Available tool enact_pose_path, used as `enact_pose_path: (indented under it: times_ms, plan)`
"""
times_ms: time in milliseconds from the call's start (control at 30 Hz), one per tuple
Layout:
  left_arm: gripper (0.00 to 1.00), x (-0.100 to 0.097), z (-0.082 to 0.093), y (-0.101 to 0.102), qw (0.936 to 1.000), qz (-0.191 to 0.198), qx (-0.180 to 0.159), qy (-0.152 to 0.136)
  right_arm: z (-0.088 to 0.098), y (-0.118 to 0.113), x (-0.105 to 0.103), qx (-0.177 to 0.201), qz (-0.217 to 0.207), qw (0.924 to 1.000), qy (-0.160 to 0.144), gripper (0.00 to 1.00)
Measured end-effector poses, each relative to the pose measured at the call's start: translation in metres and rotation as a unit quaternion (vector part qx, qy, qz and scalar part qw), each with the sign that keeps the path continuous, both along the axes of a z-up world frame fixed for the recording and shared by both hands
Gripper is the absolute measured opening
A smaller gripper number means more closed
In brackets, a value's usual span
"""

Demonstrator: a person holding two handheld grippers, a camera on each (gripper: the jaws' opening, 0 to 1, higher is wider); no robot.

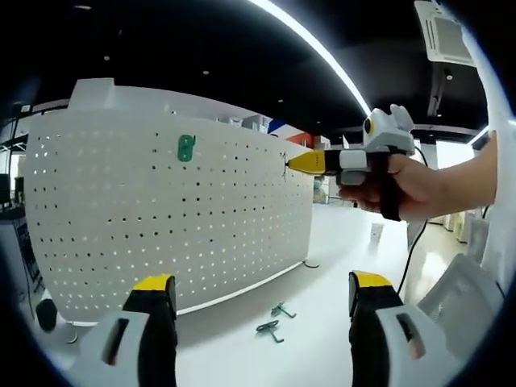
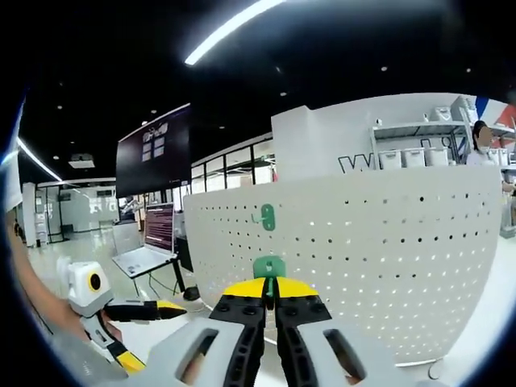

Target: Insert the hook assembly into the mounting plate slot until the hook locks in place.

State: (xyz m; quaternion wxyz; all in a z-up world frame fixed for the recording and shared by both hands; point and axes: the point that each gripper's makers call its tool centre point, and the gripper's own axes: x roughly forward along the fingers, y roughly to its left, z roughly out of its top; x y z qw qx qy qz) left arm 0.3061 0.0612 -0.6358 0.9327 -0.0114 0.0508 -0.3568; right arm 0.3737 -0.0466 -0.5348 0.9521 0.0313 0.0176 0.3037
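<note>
I'm holding the right gripper (image 2: 271, 300) up at the white pegboard plate (image 2: 387, 258), its yellow-tipped jaws pinched tight on a green hook (image 2: 269, 267). In the left gripper view that gripper (image 1: 292, 164) is hanging beside the plate's (image 1: 161, 218) far edge. I'm keeping the left gripper (image 1: 262, 292) low, jaws spread wide and gripping nothing. Another green hook (image 1: 186, 147) is sitting high on the plate, and two spare hooks (image 1: 275, 319) are lying on the white table (image 1: 322, 258).
</note>
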Motion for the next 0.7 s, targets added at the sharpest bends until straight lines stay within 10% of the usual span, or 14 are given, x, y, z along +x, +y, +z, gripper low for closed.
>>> enact_pose_path:
  times_ms: [700]
  plan:
    - [0.91,-0.019,-0.018,0.014,0.9998,0.018,-0.001,0.012,0.011,-0.017,0.018,-0.039,-0.050,0.9979,0.012,0.01]
